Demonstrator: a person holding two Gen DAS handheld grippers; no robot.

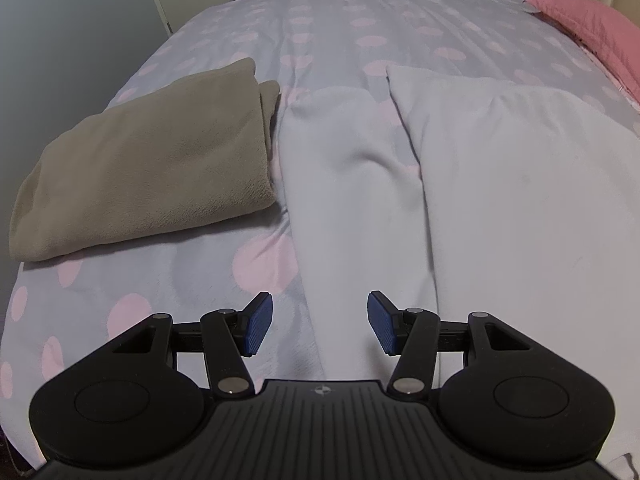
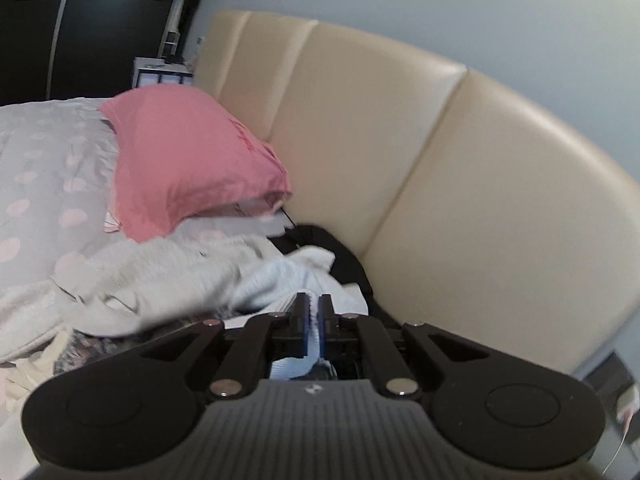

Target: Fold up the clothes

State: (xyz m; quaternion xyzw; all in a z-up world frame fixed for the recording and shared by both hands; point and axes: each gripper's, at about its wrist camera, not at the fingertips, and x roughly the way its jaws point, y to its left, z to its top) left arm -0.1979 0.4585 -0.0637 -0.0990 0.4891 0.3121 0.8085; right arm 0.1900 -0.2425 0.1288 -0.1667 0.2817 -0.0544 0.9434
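Observation:
A white fleece garment [image 1: 500, 184] lies spread on the bed, with one long part [image 1: 340, 200] running toward me. A folded tan garment [image 1: 148, 172] lies to its left. My left gripper [image 1: 320, 322] is open and empty, low over the near end of the white part. My right gripper [image 2: 314, 320] is shut on a white ribbed piece of clothing [image 2: 296, 276], lifted from a pile of light clothes [image 2: 132, 284] near the headboard. A black garment [image 2: 344, 256] lies behind it.
The bed has a grey cover with pink dots [image 1: 328, 32]. A pink pillow [image 2: 188, 164] lies at the head, also in the left wrist view [image 1: 592, 28]. A cream padded headboard [image 2: 440, 168] stands right of the pile. A wall [image 1: 60, 40] runs along the bed's left side.

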